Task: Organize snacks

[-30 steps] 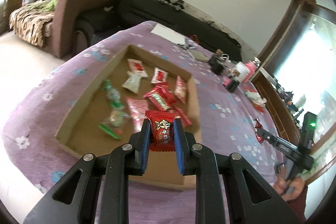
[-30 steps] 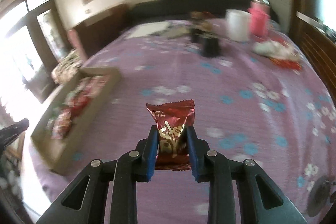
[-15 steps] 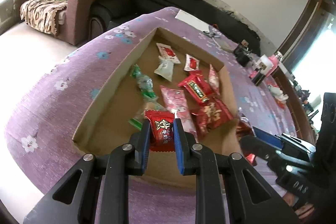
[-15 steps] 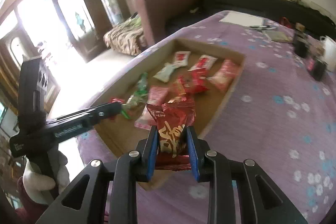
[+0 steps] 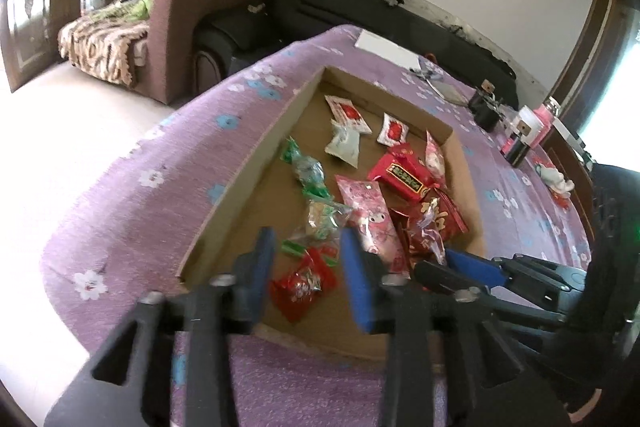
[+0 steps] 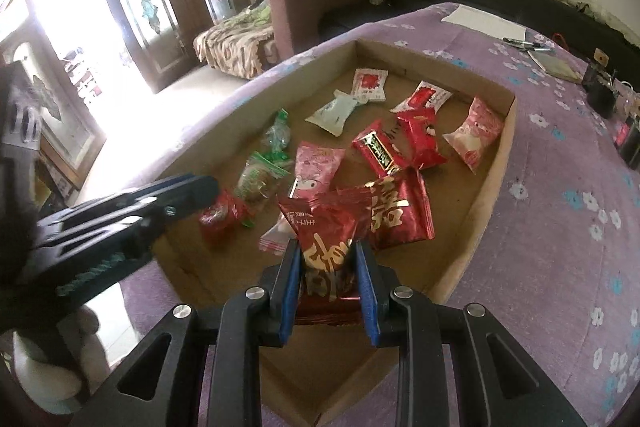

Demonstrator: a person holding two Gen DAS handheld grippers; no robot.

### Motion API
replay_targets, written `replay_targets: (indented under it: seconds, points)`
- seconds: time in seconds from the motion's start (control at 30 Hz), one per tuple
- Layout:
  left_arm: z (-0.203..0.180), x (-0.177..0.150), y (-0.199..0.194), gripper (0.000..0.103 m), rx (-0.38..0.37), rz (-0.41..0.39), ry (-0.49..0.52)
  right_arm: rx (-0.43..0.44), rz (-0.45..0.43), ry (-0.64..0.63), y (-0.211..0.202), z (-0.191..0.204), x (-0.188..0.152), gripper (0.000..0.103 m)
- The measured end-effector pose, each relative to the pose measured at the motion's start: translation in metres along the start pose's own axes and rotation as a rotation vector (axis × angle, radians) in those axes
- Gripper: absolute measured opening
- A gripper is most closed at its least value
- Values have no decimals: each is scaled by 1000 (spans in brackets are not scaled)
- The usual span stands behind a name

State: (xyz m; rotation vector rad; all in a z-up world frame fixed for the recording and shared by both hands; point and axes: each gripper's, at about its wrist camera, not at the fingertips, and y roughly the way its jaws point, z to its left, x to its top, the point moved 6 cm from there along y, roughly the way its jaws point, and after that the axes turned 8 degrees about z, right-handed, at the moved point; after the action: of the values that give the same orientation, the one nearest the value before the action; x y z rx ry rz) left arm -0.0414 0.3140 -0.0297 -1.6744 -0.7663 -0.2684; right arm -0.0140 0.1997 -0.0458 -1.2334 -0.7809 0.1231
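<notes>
Shallow brown cardboard tray [image 6: 496, 163] holds scattered wrapped snacks; a small red crinkled candy packet [image 5: 302, 285] lies near its front wall

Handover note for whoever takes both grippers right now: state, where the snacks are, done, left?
Left gripper: jaws have just been opening; small red snack lies loose between them on the floor of the cardboard box.
Right gripper: shut on dark red packet, over the box's near end.
Done: many snacks already in the box.
Left: release the packet into the box. A few items remain at the table's far end; too small to tell if snacks.
</notes>
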Motion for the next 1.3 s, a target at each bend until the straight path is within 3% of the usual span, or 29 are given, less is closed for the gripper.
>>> replay_targets:
  seconds: [0.03, 0.07, 0.2, 0.33, 0.47, 0.73, 0.83, 1.3]
  points:
    - [0, 0, -5, 60, 15, -19, 1, -4, 0, 1, 1, -1, 1, 27]
    - [-1, 1, -11, 63, 33, -47, 6, -11, -2, 1, 2, -1, 1, 28]
    - [-6, 3, -26, 65, 88, -105, 32, -44, -20, 4, 4, -4, 3, 30]
    - [-8, 4, -36, 76, 132, -138, 40, -30, -35, 7, -1, -5, 3, 37]
    - [-10, 4, -41, 76, 162, -151, 44, -7, -88, 12, -18, -4, 3, 50]
    - [-16, -1, -49, 77, 217, -166, 42, 9, -142, 55, -45, -12, -8, 55]
    - [-20, -3, -53, 83, 249, -176, 45, 10, -156, 78, -53, -19, -16, 56]
    - [-59, -13, -50, 83, 312, -159, 116, -75, -213, 106, -81, -44, -57, 69]
